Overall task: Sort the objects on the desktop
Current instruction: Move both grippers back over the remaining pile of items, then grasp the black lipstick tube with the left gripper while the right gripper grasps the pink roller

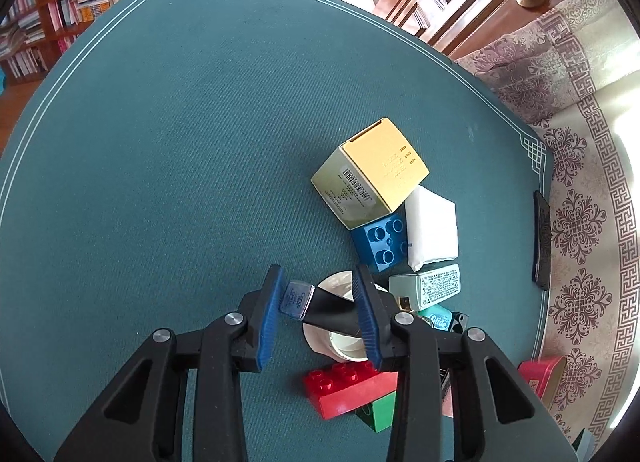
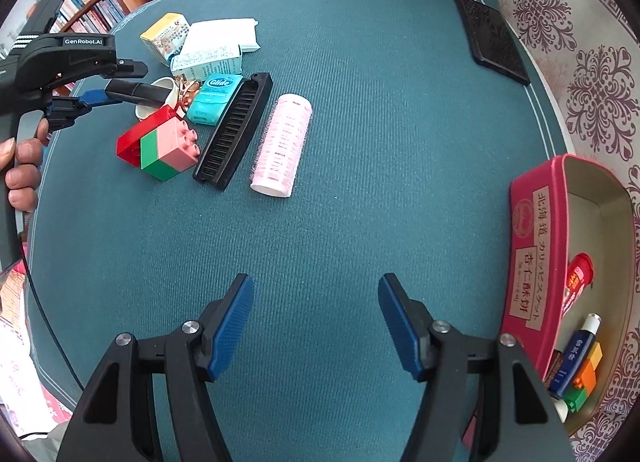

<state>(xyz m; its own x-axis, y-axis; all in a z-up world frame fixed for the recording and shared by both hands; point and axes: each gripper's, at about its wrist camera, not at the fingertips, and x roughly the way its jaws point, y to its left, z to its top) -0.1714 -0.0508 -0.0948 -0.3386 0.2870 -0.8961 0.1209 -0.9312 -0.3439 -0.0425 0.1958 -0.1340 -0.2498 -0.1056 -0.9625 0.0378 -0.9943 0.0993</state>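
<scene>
Between my left gripper's (image 1: pixel 320 314) blue pads sits a black tube (image 1: pixel 332 312), seemingly pinched; its far end hides a white cup (image 1: pixel 340 342). My right gripper (image 2: pixel 316 322) gapes empty over green cloth (image 2: pixel 360 142).

Teal ribbed weave is seen on the table mat (image 2: pixel 360 110), edged with white lines and knot-pattern corners. A cream cloth (image 1: pixel 580 166) with purple floral and key-fret motifs is seen under it. Blue ribbed pads (image 2: pixel 232 326) are fitted on black gripper arms. The square box (image 1: pixel 372 174) is yellow on top, olive on the side, with a barcode. Bricks: one blue (image 1: pixel 380 242), one red (image 1: pixel 348 386), one green-and-pink (image 2: pixel 168 154). The floss case (image 2: pixel 214 98) is turquoise, the comb (image 2: pixel 236 130) black, the roller (image 2: pixel 282 144) pale pink. The tin (image 2: pixel 532 262) is pink with beige labels, interior possibly gold.
</scene>
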